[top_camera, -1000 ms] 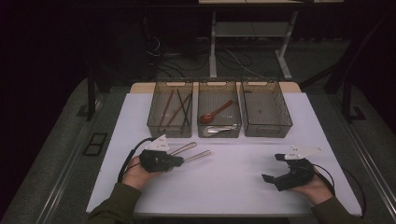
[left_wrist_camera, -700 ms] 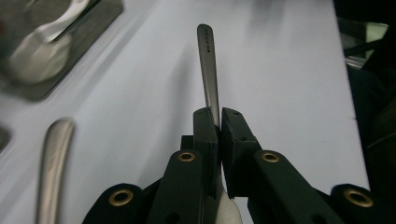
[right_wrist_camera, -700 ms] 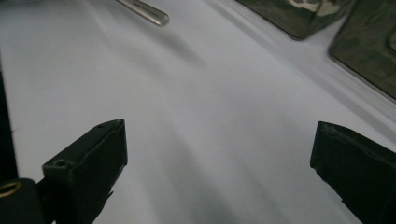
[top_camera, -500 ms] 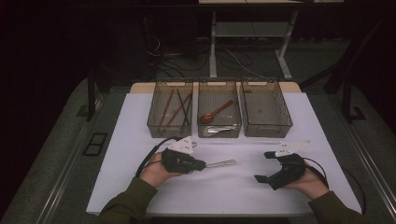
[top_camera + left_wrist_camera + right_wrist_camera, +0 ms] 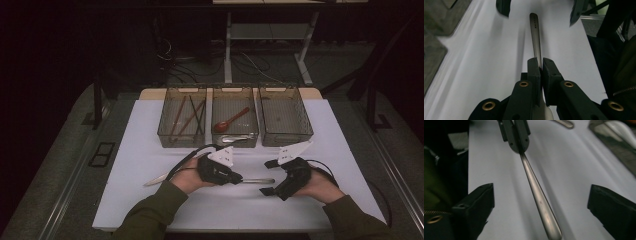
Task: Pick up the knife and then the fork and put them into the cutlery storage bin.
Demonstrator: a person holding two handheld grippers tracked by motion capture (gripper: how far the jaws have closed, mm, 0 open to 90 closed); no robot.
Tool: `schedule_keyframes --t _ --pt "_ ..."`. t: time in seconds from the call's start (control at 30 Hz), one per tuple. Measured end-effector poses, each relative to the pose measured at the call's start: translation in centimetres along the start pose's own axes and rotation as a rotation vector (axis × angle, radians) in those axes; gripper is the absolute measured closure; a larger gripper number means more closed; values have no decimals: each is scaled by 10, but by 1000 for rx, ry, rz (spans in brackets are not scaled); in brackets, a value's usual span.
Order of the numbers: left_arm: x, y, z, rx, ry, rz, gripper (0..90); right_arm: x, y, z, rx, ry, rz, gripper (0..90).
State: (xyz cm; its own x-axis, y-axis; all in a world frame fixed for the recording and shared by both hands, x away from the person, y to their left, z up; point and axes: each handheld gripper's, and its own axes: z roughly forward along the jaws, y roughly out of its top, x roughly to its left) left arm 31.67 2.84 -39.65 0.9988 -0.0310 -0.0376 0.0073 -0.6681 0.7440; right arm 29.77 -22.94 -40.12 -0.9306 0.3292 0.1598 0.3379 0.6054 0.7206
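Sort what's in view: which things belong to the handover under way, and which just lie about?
In the job: knife, left gripper clamped on it, right gripper open around its handle.
Lying about: chopsticks, red spoon, metal spoon, right bin.

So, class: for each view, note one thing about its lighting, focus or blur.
High view: dark surround, white table lit. Left gripper view: near jaws sharp, handle tip soft, far corners blurred. Right gripper view: glare along handle, own jaws blurred, left edge dark.
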Motion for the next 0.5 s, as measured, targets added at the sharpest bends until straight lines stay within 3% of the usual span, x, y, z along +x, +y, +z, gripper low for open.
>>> schedule_keyframes --t 0.03,0.07,0.23,0.33,0.5 --pt "-1 1 1 0 -4 8 844 0 2 2 17 18 -5 121" --pt "-1 2 2 2 -10 16 844 -4 3 4 37 28 -44 144" --pt "-2 2 3 12 -22 40 844 -8 8 14 96 106 -70 279" --pt "-4 2 2 7 -28 32 844 -9 10 21 123 155 -65 397" --pt "-6 3 3 12 -38 44 844 -10 14 30 153 192 -66 552"
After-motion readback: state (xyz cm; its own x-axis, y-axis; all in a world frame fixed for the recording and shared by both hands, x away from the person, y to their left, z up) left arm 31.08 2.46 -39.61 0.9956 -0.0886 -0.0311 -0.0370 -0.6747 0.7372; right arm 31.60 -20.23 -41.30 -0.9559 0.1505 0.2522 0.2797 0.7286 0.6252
